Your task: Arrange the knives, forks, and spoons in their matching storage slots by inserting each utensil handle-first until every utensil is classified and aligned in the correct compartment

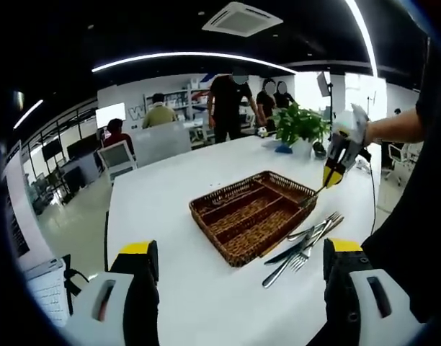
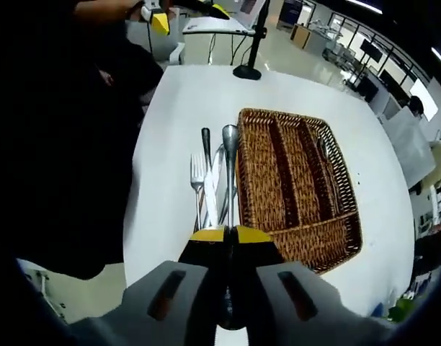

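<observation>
We clamped our right gripper (image 2: 224, 232) on a spoon (image 2: 229, 155) beside the wicker tray (image 2: 300, 241) (left gripper (image 1: 238, 252) spread wide).

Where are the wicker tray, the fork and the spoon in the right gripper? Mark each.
wicker tray (image 2: 346, 238): right gripper view, near woven rim.
fork (image 2: 197, 173): right gripper view, tines, on the table.
spoon (image 2: 230, 137): right gripper view, bowl; its handle runs into the right gripper (image 2: 228, 233).
</observation>
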The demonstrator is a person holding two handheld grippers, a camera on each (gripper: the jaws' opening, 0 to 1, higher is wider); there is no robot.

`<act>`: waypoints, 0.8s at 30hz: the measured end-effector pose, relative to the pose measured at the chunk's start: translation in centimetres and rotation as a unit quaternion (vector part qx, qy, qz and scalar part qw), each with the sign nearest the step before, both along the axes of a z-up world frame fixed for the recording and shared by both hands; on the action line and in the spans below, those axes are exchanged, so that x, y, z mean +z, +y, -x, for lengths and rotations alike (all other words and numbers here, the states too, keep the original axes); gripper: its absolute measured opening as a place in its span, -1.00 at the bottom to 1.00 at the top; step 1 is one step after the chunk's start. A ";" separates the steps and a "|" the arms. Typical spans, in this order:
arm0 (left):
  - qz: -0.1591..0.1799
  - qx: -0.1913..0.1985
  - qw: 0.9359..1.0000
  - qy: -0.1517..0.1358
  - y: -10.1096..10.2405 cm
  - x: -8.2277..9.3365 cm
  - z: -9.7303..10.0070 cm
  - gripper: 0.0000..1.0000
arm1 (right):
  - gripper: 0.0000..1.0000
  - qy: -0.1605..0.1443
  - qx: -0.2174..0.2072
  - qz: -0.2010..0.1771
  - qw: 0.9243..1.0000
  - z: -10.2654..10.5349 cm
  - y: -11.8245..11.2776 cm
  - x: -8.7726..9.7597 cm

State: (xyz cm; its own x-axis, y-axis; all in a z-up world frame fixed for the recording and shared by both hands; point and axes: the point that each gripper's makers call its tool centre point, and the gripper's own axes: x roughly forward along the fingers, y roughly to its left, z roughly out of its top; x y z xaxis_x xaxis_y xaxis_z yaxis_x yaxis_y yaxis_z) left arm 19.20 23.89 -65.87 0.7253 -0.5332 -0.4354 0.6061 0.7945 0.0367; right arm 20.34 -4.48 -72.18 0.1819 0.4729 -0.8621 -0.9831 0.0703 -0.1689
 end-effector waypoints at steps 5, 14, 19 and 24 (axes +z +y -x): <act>0.008 -0.006 1.000 0.013 -0.4 0.0 0.2 0.99 | -1.00 -0.009 0.002 0.001 1.000 0.0 0.0 1.9; 0.013 0.007 1.000 0.015 0.5 1.0 0.3 0.99 | -1.00 -0.020 0.004 0.001 1.000 -0.2 0.2 4.3; 0.022 0.013 0.999 0.019 0.9 1.6 0.4 0.99 | -1.00 -0.029 0.008 0.008 1.000 -0.2 0.2 5.0; 0.009 0.010 1.000 0.020 0.9 1.4 0.6 0.99 | -1.00 -0.034 0.006 0.009 0.999 -0.4 0.5 5.7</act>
